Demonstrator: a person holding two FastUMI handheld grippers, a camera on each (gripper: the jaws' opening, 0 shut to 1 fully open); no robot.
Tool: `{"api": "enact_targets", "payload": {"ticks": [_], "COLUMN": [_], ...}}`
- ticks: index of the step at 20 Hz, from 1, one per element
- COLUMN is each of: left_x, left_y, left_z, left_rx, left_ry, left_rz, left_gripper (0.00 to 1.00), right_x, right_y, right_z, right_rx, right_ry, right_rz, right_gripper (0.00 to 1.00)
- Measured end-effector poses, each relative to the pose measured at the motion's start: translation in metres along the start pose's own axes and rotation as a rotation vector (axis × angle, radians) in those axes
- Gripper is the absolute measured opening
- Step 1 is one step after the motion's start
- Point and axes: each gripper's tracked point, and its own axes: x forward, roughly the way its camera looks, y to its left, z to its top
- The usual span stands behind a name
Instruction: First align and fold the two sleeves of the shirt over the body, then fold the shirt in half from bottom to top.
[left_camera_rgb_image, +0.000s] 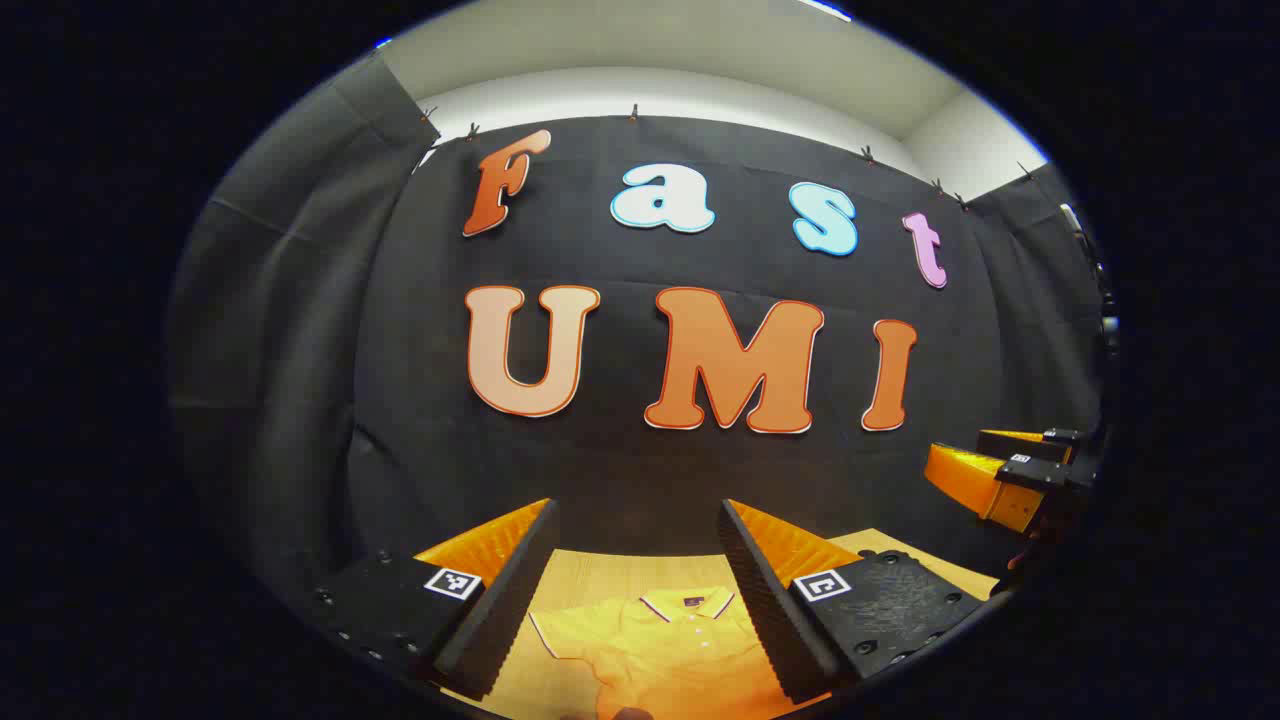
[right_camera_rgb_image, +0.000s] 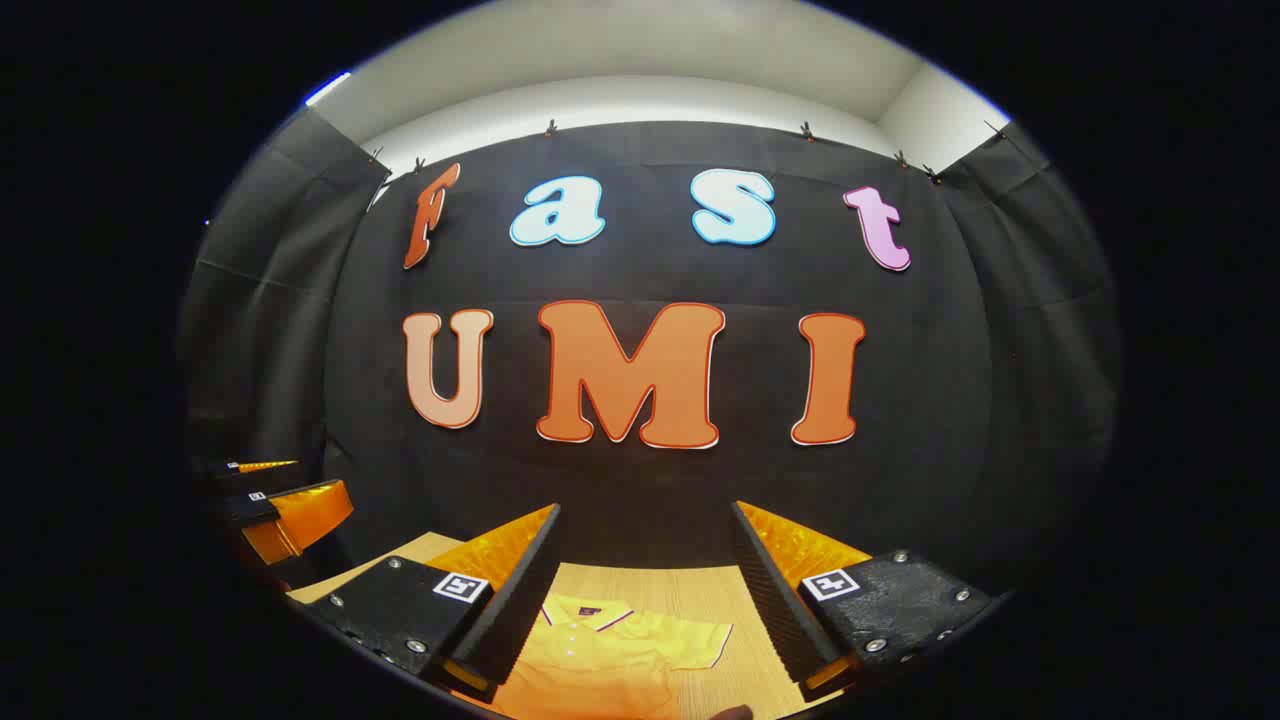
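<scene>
While both sets of jaws hang spread and empty, the shirt (left_camera_rgb_image: 660, 650) lies below them, collar toward the worktop's (right_camera_rgb_image: 700, 590) far edge.

Each gripper, the left gripper (left_camera_rgb_image: 636, 520) and the right gripper (right_camera_rgb_image: 646, 522), has two long wedge-shaped fingers with ribbed inner faces. Each finger sits on a dark textured block studded with round screws. A small square black-and-white marker is stuck on top of every block.
</scene>
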Motion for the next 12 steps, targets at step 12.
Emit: {"api": "enact_targets", "payload": {"ticks": [12], "left_x": [0.004], "left_y": [0.006], "left_z": [-0.007], "left_rx": [0.062], "left_ry": [0.019], "left_rz": [0.036], "left_gripper": [0.97], "right_x": [0.029], "right_y": [0.039], "right_z": [-0.017], "right_rx": [0.016], "right_ry": [-0.007], "right_rz": [0.141], "right_gripper": [0.98]}}
